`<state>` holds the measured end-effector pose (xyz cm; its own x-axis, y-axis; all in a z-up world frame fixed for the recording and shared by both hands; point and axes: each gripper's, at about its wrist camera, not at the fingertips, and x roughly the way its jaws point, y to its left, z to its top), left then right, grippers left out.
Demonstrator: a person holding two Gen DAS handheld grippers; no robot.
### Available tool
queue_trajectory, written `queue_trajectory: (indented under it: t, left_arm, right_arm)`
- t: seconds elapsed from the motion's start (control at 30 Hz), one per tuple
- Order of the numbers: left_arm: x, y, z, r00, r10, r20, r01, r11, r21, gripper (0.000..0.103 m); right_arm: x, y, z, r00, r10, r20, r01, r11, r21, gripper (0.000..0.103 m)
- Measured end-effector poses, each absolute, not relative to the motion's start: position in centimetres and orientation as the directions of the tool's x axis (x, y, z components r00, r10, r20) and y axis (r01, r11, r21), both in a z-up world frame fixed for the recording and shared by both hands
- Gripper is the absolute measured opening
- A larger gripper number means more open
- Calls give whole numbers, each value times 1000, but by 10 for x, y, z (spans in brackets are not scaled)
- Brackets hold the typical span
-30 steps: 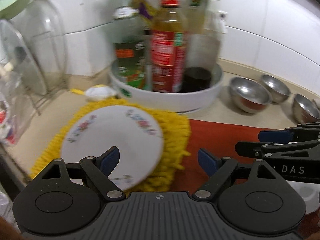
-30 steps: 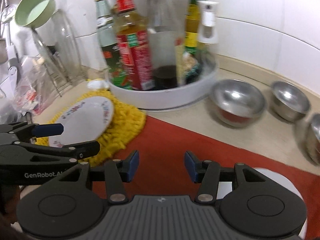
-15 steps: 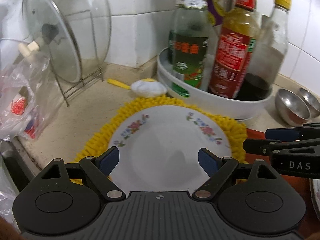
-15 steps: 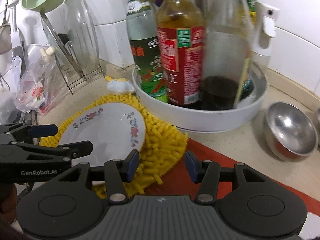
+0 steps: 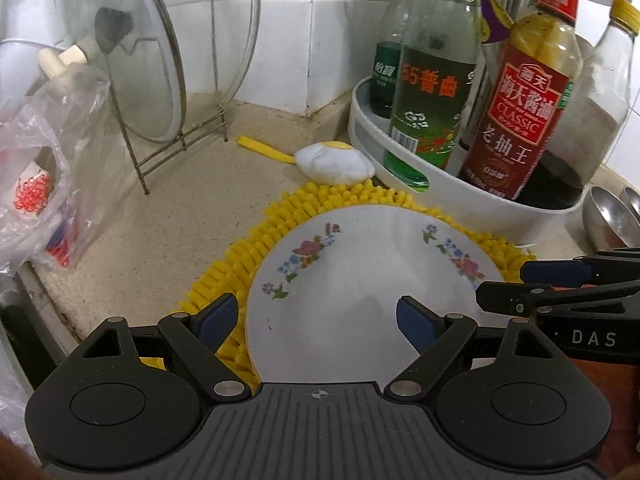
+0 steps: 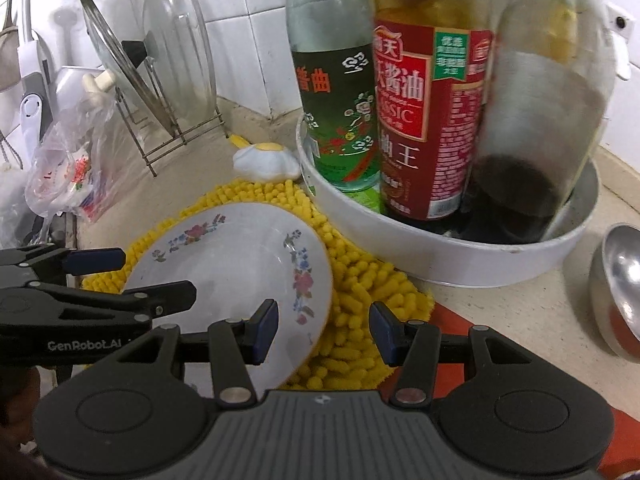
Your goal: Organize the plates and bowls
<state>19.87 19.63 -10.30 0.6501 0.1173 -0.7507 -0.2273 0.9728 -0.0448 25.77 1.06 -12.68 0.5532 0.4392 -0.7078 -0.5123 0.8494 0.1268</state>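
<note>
1. Your left gripper (image 5: 316, 318) has its jaws spread wide and holds nothing; the blue pads sit either side of the plate's near-left edge.
2. Your right gripper (image 6: 322, 330) is also spread apart and empty, over the mat at the plate's right rim.
3. The floral plate (image 5: 372, 280) lies flat on the yellow shaggy mat (image 5: 240, 256), in front of both grippers.
4. The white tray (image 6: 440, 248) of bottles sits at 1 o'clock from the plate, touching the mat's far edge.
5. A steel bowl (image 6: 618, 288) stands at 3 o'clock, beside the tray.
6. The lid rack (image 5: 168, 136) with glass lids is at 10 o'clock, well apart from the plate.
7. A plastic bag (image 5: 44, 184) lies at 9 o'clock.
</note>
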Motion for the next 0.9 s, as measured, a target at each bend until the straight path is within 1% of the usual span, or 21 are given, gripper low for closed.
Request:
queue_trajectory:
  t: [0.3, 0.37, 0.43, 0.57, 0.7, 0.73, 0.8, 0.9]
  left_arm:
    - [202, 205, -107, 642, 97, -761, -226, 972, -67, 87]
    - [202, 205, -109, 638, 85, -765, -219, 973, -75, 84]
    - [201, 204, -110, 637, 81, -766, -214, 974, -74, 84]
    - [200, 201, -110, 638, 81, -766, -206, 976, -68, 85]
    - [204, 200, -116, 628, 73, -775, -199, 978, -69, 88]
    - [204, 201, -116, 630, 66, -774, -206, 975, -85, 88]
    - [205, 200, -115, 625, 70, -777, -208, 975, -80, 88]
    - [202, 201, -111, 616, 53, -786, -219, 970, -106, 85]
  right_arm:
    - [263, 24, -134, 506, 457, -731, -541, 828, 144, 46]
    - [263, 26, -136, 495, 464, -734, -547, 824, 152, 46]
    - [263, 25, -137, 476, 483, -735, -556, 813, 174, 43]
    - [264, 23, -139, 459, 506, -731, -561, 803, 203, 43]
    - [269, 18, -145, 423, 543, -726, -559, 786, 263, 42]
    - [271, 16, -146, 415, 555, -721, -554, 783, 284, 41]
    - [274, 15, -145, 413, 559, -719, -540, 786, 301, 37]
    - [271, 10, -141, 409, 559, -721, -519, 792, 320, 32]
